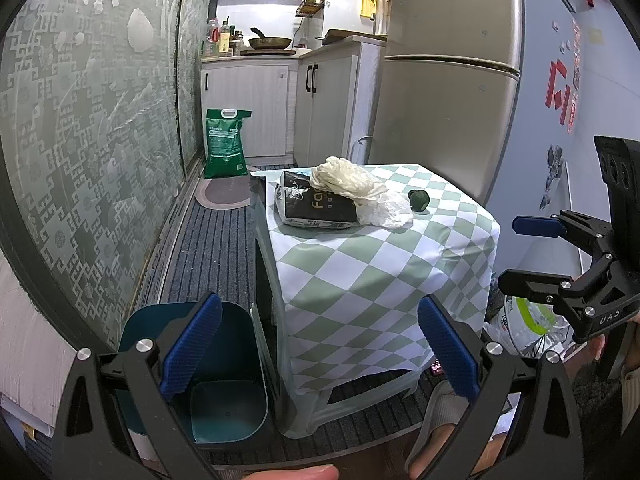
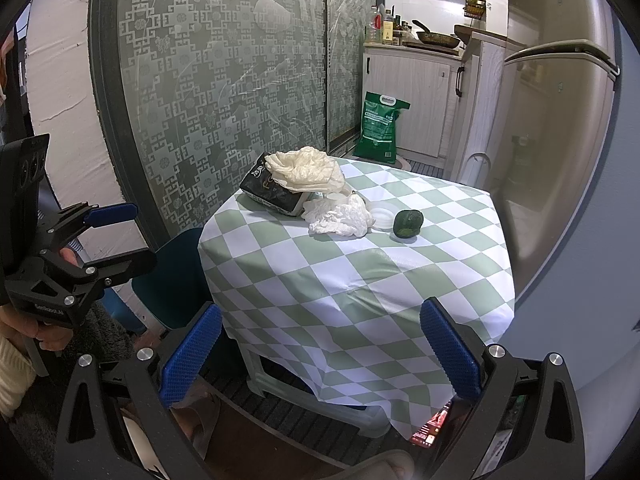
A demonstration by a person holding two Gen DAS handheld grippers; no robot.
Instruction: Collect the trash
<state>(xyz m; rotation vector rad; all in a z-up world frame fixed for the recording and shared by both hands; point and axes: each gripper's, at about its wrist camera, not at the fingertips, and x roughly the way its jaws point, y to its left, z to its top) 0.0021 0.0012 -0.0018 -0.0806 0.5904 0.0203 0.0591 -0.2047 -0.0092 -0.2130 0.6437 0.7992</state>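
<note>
Two grippers, left gripper and right gripper both spread wide, holding nothing, four trash pieces on checked table: one black packet, one cream bag, one white wrapper, one green ball at three o'clock, one teal bin at table's nine o'clock

A green rice sack stands on the floor against white cabinets, with an oval mat just before it. A frying pan sits on the counter beside oil bottles (labels unreadable). A steel fridge stands nearby.
</note>
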